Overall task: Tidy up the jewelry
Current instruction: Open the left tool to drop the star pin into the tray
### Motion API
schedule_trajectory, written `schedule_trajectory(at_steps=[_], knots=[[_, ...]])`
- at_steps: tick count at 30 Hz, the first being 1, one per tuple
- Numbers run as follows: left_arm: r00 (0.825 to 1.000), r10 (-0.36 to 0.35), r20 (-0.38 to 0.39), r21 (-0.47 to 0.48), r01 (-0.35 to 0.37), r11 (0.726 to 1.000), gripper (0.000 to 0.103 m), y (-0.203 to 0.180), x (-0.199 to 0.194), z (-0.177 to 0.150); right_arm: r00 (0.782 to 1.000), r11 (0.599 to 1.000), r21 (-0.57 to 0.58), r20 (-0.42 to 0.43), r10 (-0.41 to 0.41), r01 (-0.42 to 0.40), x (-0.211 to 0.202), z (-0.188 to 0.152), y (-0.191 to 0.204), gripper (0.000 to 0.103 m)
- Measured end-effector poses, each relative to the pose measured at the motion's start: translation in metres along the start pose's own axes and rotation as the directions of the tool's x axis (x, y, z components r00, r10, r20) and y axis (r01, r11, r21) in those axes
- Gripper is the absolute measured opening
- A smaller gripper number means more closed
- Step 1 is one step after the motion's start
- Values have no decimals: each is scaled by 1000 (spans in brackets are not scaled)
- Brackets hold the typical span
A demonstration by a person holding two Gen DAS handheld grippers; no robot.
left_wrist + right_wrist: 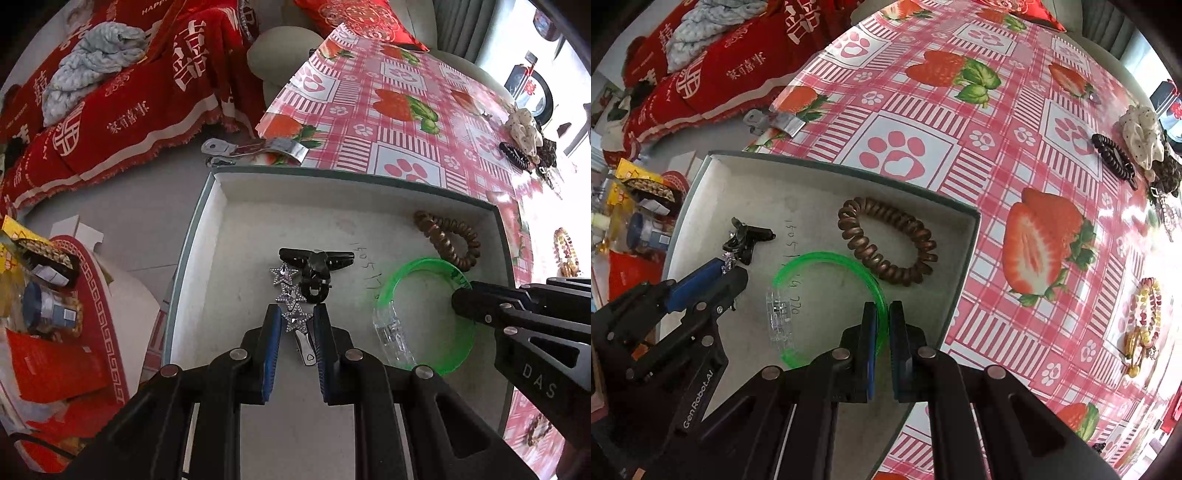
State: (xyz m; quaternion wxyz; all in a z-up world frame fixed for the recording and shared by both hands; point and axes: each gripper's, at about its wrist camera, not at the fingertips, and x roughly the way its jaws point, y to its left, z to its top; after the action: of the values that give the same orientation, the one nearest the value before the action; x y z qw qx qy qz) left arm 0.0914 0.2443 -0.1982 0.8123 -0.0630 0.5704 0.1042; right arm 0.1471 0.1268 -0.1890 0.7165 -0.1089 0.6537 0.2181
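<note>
- inside the grey-lined box [236, 236], at 6 o'clock of the left wrist view, we are straddling the rhinestone star clip [291, 295] with our left gripper [297, 319]; its blue pads are standing apart on either side of the nearest star, not squeezing it.
- at 12 o'clock of that clip the black claw clip [316, 264] is lying just beside it, touching or nearly so.
- at 3 o'clock in the same view our right gripper [882, 314] is clamping the rim of the green bangle [827, 260], the band pinched between its two pads.
- the bangle's clear clasp [779, 317] is resting on the box floor at 9 o'clock of the right fingers.
- the brown coil hair tie [886, 242] is lying at 12 o'clock of the bangle, just beside it, inside the box.
- on the strawberry tablecloth [960, 166], at 2 o'clock, a dark bead bracelet [1113, 157] and a cream scrunchie [1141, 136] are lying together; at 4 o'clock a colourful bead bracelet [1143, 317] is sitting well apart from the box.
</note>
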Motion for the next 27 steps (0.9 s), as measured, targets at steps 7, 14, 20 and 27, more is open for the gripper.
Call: schedule_trajectory(at_steps=[7, 14, 20, 27], knots=[[1000, 22, -13, -19, -22, 1000, 24, 3, -4, -5, 1000, 1000, -5, 15, 14, -14, -2, 0, 0, 8], [1000, 29, -7, -15, -30, 999, 24, 2, -10, -7, 997, 999, 8, 52, 49, -49, -18, -4, -2, 23], [1000, 28, -4, 1, -28, 1000, 25, -5, -20, -7, 991, 997, 29, 112, 72, -76, -47, -11, -9, 28], [996, 84, 35, -31, -83, 996, 103, -6, -33, -11, 987, 989, 105, 133, 88, -102, -69, -33, -33, 34]])
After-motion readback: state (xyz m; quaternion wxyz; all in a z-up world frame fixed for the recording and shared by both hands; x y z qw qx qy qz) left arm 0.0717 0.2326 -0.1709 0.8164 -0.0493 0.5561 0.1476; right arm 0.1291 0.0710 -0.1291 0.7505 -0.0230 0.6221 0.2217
